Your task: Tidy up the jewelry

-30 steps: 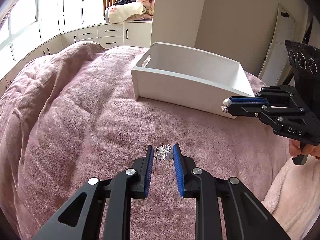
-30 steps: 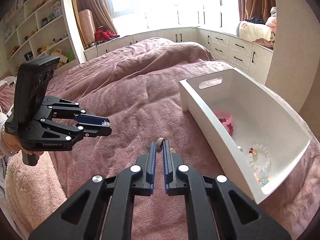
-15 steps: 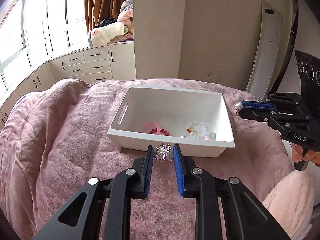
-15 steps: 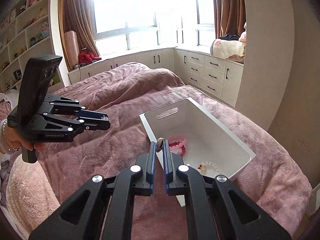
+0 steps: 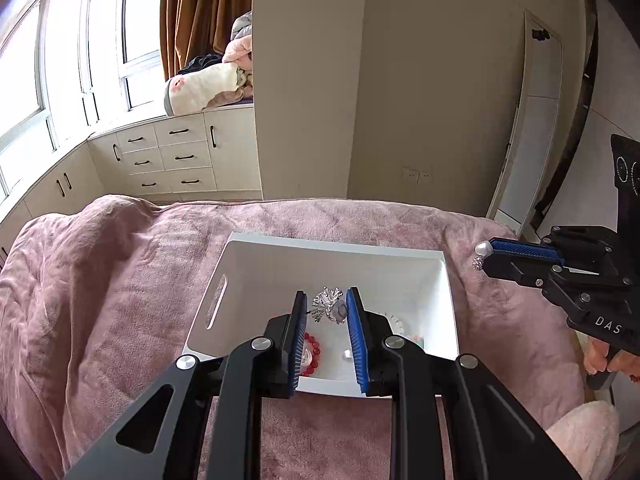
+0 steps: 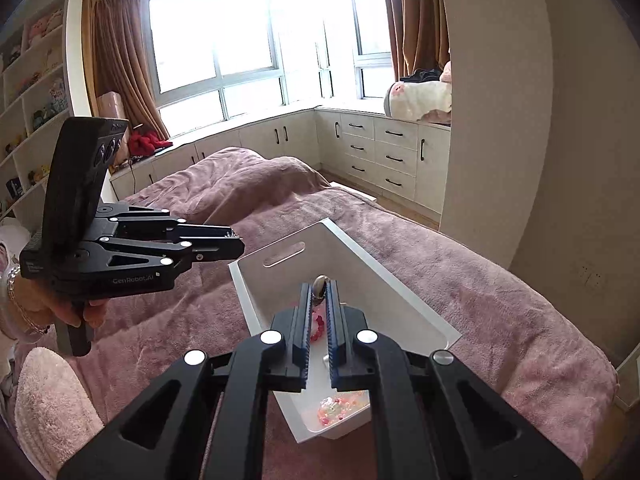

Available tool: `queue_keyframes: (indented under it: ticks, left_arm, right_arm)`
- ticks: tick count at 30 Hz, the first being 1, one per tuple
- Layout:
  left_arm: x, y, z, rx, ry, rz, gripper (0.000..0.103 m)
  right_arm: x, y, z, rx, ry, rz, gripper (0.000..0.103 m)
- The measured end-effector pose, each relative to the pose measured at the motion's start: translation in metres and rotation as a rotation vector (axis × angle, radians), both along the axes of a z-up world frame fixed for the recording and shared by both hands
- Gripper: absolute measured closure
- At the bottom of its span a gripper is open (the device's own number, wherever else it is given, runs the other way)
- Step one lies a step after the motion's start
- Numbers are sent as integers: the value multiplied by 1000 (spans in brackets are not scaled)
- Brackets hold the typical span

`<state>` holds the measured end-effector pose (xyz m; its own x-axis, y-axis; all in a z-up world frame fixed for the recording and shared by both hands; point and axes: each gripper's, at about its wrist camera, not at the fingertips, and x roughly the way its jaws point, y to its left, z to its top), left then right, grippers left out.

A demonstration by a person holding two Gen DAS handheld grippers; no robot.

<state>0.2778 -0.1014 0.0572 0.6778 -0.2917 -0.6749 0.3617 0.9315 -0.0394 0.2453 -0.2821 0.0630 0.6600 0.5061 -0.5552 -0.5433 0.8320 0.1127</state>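
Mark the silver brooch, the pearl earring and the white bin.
silver brooch (image 5: pixel 327 299): left wrist view, on its sparkly spray.
pearl earring (image 5: pixel 483 247): left wrist view, on the pearl.
white bin (image 6: pixel 416 292): right wrist view, on its right wall.

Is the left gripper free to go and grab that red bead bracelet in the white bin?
Probably not yet: the left gripper is shut on a silver brooch. The red bead bracelet lies uncovered in the open-topped white bin.

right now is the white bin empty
Not empty: the bin holds a red bead bracelet and a pastel one.
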Motion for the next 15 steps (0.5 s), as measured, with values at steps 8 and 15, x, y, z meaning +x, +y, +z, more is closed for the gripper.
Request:
queue_keyframes:
  ticks: [8, 15]
  left_arm:
    - [26, -1, -31, -26, 8, 61, 47]
    - [6, 12, -26, -41, -106, 145, 11]
  right_arm:
    - [19, -7, -11, 2, 20, -64, 80]
    - [-8, -17, -6, -78, -108, -153, 13]
